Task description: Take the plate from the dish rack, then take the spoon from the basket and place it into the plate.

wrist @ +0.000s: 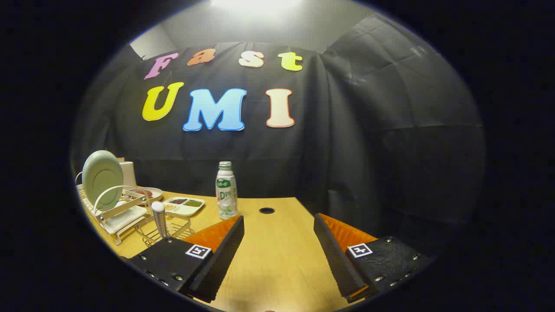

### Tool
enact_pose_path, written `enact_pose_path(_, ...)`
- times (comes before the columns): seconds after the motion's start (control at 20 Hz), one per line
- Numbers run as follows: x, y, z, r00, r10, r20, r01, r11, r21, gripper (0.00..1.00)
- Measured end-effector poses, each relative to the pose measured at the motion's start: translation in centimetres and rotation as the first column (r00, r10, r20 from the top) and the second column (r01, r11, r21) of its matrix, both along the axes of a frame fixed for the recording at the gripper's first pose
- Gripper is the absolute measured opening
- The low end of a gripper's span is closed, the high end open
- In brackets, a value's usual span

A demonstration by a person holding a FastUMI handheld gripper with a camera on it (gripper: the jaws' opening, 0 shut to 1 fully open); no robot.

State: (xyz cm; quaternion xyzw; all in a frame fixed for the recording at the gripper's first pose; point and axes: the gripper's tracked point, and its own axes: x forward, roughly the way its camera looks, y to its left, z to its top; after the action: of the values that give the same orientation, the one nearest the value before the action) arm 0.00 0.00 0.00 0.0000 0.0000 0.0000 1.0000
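A pale green plate (102,179) stands upright in the white dish rack (123,212), far off to the left of my fingers. In front of the rack sits a wire basket (167,232) with a spoon handle (159,218) sticking up out of it, just beyond my left finger. My gripper (279,225) hangs open above the wooden table (277,255), nothing between its fingers.
A white drink bottle (226,190) with a green cap stands ahead of the left finger. A divided snack tray (184,205) and a small dish (146,194) lie behind the basket. A round cable hole (266,210) is in the tabletop. Black cloth walls close the back and right.
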Motion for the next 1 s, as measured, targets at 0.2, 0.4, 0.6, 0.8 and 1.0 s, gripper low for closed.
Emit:
enact_pose_path(0.2, -5.5, -5.1, 4.0, 0.986, -0.165, -0.01, 0.164, 0.984, -0.075, 0.99)
enact_pose_path(0.4, -10.9, -3.8, 8.1, 0.978, -0.207, -0.012, 0.206, 0.976, -0.075, 0.98)
enact_pose_path(0.6, -14.5, 3.3, 11.6, 0.985, -0.169, -0.038, 0.168, 0.985, -0.036, 0.99)
enact_pose_path(0.8, -15.6, 14.0, 14.8, 0.997, -0.053, -0.052, 0.055, 0.998, 0.029, 0.99)
enact_pose_path(1.0, -13.9, 24.2, 15.8, 0.996, 0.065, -0.065, -0.058, 0.993, 0.1, 0.99)
